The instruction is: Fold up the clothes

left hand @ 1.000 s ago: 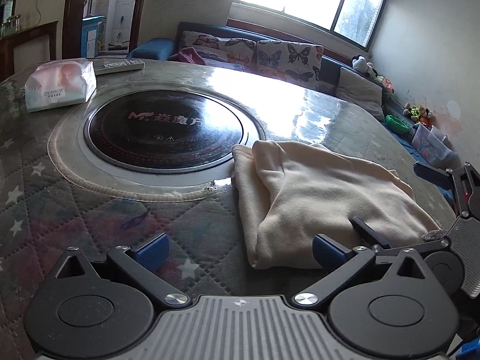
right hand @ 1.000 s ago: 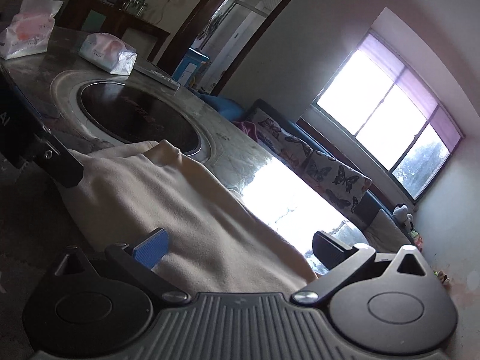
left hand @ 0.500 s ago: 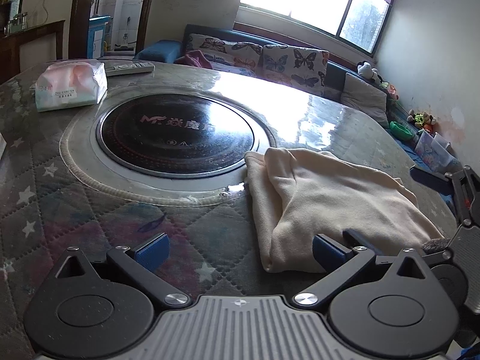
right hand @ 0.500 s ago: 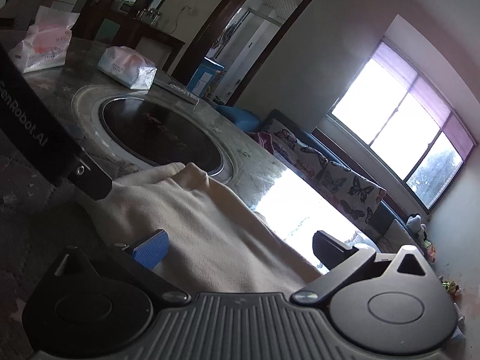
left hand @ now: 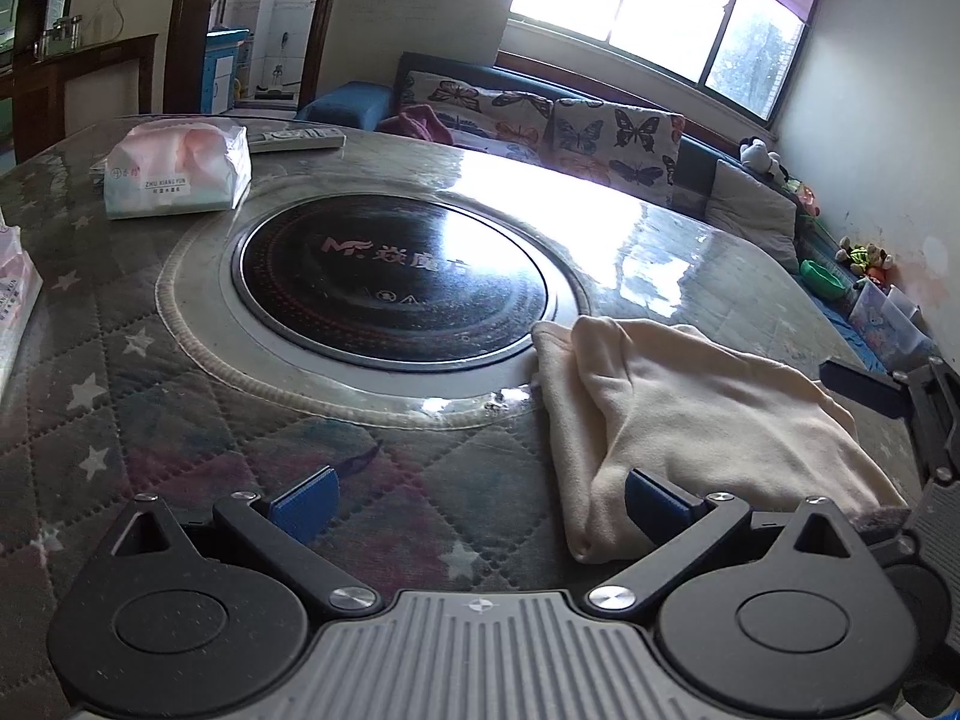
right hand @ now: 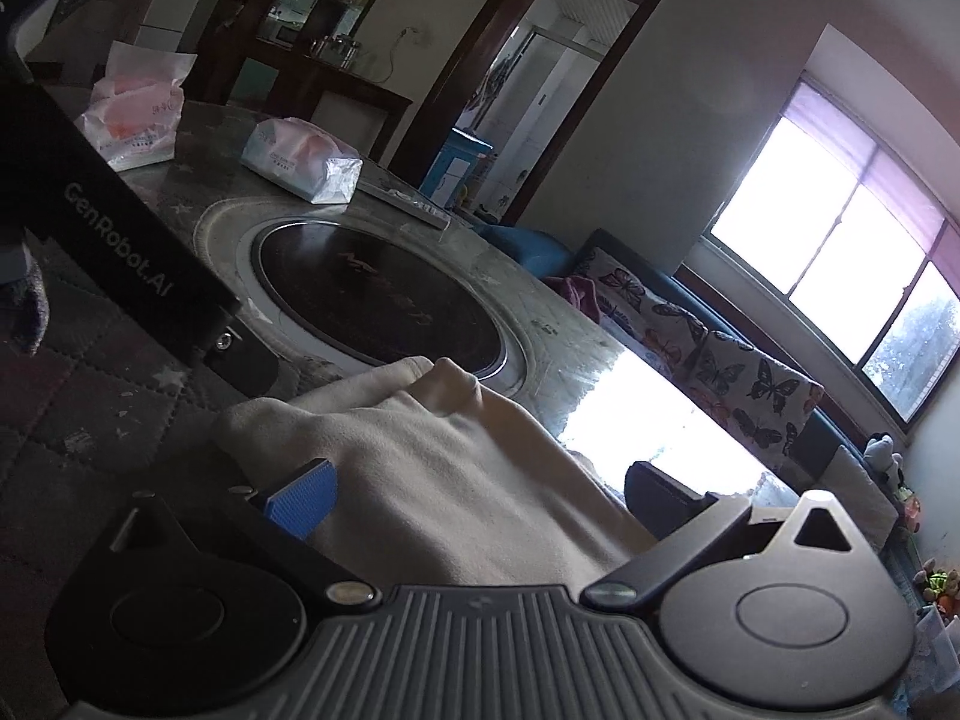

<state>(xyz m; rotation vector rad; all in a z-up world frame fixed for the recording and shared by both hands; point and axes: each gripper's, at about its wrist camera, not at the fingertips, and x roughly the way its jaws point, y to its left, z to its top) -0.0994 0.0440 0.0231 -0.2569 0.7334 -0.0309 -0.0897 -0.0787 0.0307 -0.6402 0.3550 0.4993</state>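
Both claws stood apart and empty over a folded cream cloth on the bench.

The left claw (left hand: pixel 480 501) hung with its fingers wide apart above the quilted bench (left hand: pixel 180 420), its right pad just at the near corner of the cloth (left hand: pixel 690 402), nothing between the pads. The right claw (right hand: pixel 480 495) was likewise spread, low over the cloth (right hand: pixel 456 480), which filled the gap between its fingers without being pinched. The cloth lay folded on the bench, its far corner touching the rim of the round black hob (left hand: pixel 390 276) set in the middle. Beyond the hob sat a tissue pack (left hand: pixel 177 171) holding pink-wrapped tissues, with a remote (left hand: pixel 297 138) behind it; a second pack (right hand: pixel 135 114) lay further left. A butterfly-print sofa (left hand: pixel 558 120) stood under the window (left hand: pixel 660 6).
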